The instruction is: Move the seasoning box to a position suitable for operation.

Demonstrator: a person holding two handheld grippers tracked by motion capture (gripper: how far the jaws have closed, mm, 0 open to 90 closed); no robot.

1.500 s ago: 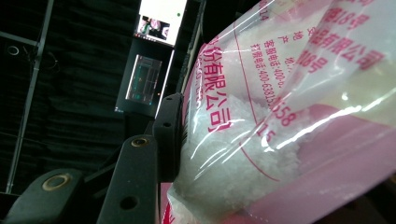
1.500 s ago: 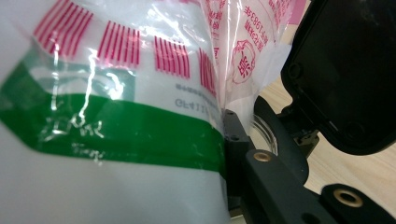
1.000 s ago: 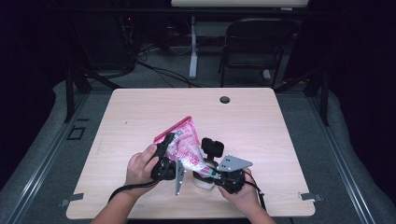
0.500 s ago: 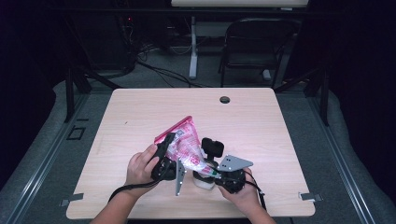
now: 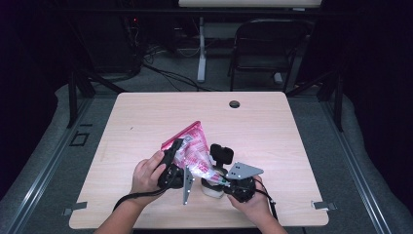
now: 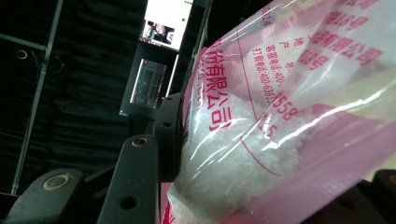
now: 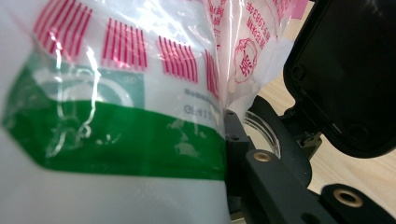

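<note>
A pink-printed clear plastic bag (image 5: 192, 146) with white granules inside is tilted over the table's near middle. My left gripper (image 5: 175, 162) is shut on its lower part. In the left gripper view the bag (image 6: 261, 116) is pressed against the black finger (image 6: 166, 135). Just right of it, my right gripper (image 5: 216, 184) is shut on a white container (image 5: 211, 189) standing on the table. In the right gripper view the container (image 7: 116, 140) has a green band, and the bag's corner (image 7: 243, 42) hangs over it beside the finger (image 7: 266, 179).
The light wooden table (image 5: 292, 146) has a round cable hole (image 5: 234, 104) near its far edge. A dark chair (image 5: 268, 48) and a desk leg (image 5: 200, 48) stand behind it. Rails run along the floor on both sides.
</note>
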